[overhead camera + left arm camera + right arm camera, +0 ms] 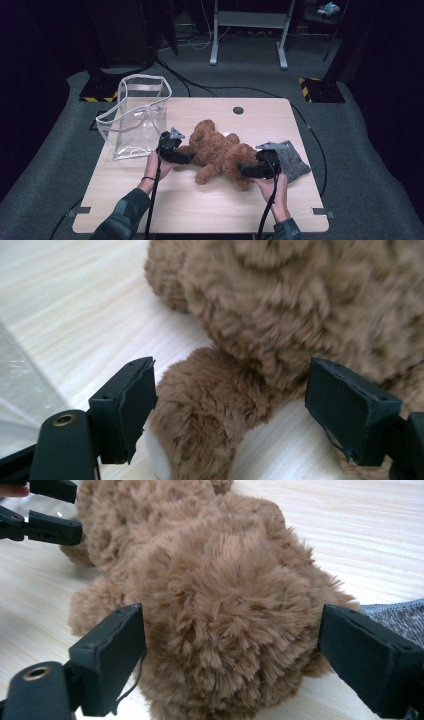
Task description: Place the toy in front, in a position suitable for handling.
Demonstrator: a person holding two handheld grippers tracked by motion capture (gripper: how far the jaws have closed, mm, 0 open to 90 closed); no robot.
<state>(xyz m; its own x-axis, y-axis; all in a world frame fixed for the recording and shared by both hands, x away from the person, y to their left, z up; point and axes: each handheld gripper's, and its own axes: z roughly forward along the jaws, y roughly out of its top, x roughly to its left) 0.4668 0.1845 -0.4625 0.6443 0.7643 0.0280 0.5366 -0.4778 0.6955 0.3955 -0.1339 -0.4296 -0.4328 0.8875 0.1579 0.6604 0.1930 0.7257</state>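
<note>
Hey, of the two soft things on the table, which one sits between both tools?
The brown teddy bear, lying between the left tool and right tool. The grey knitted pouch lies flat behind the right tool.

Wooden table: teddy bear, clear bag, grey cloth.

Clear bag, grey pouch

A recording lab or studio, not a home: beyond the fingers stretches grey carpet under dark surroundings, with cables trailing across it. Farther off stand a metal frame and hazard-striped stand bases around one bare wooden table.
</note>
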